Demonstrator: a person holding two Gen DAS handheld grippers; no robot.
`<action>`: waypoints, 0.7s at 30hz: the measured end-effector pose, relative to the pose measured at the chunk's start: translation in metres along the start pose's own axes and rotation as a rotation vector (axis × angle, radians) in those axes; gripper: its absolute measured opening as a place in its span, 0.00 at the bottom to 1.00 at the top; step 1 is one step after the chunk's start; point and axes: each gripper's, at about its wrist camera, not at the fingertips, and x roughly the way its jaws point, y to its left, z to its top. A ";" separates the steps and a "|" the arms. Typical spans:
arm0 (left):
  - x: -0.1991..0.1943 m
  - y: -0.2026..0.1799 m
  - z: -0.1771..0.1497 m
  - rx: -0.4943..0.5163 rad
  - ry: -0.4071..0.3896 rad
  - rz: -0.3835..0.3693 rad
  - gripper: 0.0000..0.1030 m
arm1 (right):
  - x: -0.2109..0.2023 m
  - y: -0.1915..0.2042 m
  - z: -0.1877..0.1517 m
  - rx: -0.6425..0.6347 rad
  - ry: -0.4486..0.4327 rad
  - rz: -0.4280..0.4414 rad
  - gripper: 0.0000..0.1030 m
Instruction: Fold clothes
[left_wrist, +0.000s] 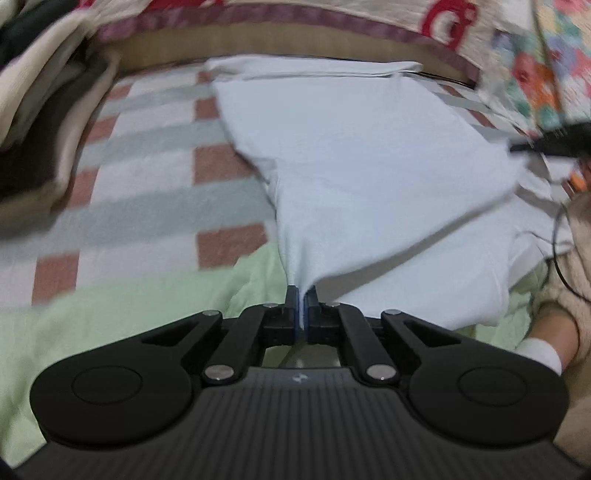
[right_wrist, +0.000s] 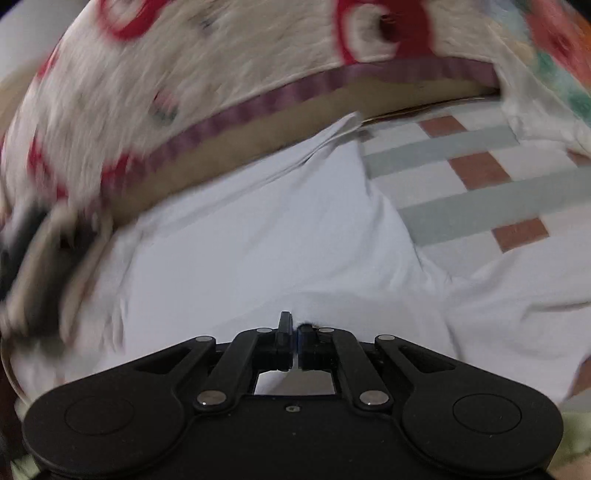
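A white garment (left_wrist: 354, 155) lies on a checked bed cover (left_wrist: 147, 173), its near edge lifted. My left gripper (left_wrist: 303, 291) is shut on a bunched corner of it, and the cloth fans out from the fingers toward the far side. The right gripper shows in the left wrist view as a dark shape (left_wrist: 554, 142) at the garment's right edge. In the right wrist view the same white garment (right_wrist: 258, 243) fills the middle, and my right gripper (right_wrist: 295, 330) is shut on its near edge.
A cream blanket with red patterns and a purple border (right_wrist: 184, 74) lies along the far side. A pile of cream and dark clothes (left_wrist: 40, 110) sits at the left. A floral cloth (left_wrist: 535, 74) is at the right. A pale green sheet (left_wrist: 129, 295) lies nearest.
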 end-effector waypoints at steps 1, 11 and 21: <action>0.002 0.005 -0.004 -0.027 0.002 -0.006 0.02 | 0.005 0.000 -0.004 0.001 0.044 -0.002 0.05; 0.000 0.036 -0.017 -0.247 -0.025 -0.118 0.02 | 0.016 -0.019 -0.010 0.031 0.289 -0.068 0.09; -0.003 0.042 -0.017 -0.293 -0.064 -0.135 0.02 | 0.022 -0.118 -0.012 0.748 0.228 0.064 0.50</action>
